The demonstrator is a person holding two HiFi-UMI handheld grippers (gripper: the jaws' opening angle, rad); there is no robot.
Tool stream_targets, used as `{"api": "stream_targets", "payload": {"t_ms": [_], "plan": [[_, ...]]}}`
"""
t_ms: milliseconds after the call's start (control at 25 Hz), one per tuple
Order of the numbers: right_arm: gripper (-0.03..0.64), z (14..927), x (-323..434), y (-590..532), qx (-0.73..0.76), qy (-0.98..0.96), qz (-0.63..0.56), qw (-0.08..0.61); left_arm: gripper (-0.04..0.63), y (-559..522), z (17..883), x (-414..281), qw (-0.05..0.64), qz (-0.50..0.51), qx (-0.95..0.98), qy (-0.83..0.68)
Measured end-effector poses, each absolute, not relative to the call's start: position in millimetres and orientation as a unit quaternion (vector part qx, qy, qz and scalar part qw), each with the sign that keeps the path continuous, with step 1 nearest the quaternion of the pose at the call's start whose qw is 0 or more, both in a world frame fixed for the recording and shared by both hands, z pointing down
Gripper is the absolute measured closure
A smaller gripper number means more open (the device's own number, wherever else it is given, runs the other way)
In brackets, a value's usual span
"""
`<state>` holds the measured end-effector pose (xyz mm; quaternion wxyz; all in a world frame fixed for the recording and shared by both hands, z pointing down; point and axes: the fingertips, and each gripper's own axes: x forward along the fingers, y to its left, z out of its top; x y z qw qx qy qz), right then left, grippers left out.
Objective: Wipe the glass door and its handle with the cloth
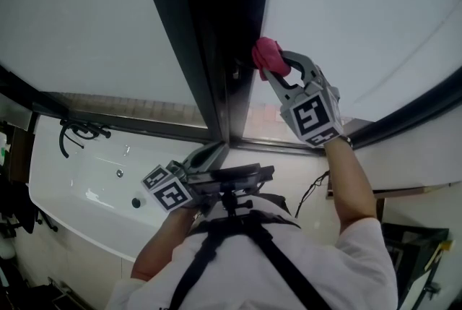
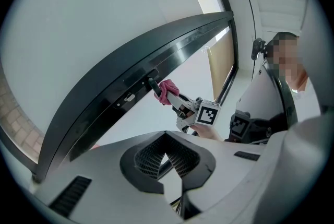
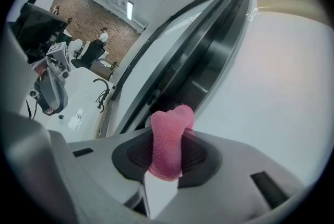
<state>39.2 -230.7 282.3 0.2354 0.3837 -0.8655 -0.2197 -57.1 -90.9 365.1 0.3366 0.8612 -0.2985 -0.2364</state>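
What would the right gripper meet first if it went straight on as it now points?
Probably the dark door frame: the pink cloth in the right gripper leads and looks almost against it.

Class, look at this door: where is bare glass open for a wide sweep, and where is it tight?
Open: the right pane, beside the dark frame and above the right gripper; also the left pane across that frame. Tight: round the handle on the frame, where the cloth sits clamped in the gripper.

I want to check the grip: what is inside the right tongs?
A pink cloth is clamped between the right tongs, its bunched end sticking out toward the dark door frame. The pad faces under it are covered.
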Motion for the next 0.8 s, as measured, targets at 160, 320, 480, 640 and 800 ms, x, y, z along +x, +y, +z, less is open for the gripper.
{"api": "stream_targets", "payload": {"t_ms": [160, 320, 480, 640, 800], "plan": [[0.516, 283, 55, -228, 0.4, -0.857, -0.224, 0.235, 0.603, -91, 365, -53, 0.338, -0.235, 0.863, -0.294], [0.515, 282, 75, -225, 0.424, -0.847, -0.221, 0.232, 0.603, -92, 363, -53, 0.338, -0.234, 0.864, -0.292], [0.517, 288, 104, -222, 0.459, -0.82, -0.227, 0.254, 0.603, -92, 363, -50, 0.34, -0.232, 0.864, -0.29], [0.517, 285, 126, -219, 0.492, -0.809, -0.219, 0.236, 0.603, -92, 363, -45, 0.341, -0.228, 0.865, -0.289], [0.517, 262, 119, -212, 0.504, -0.806, -0.241, 0.197, 0.603, -92, 362, -44, 0.34, -0.226, 0.866, -0.289]]}}
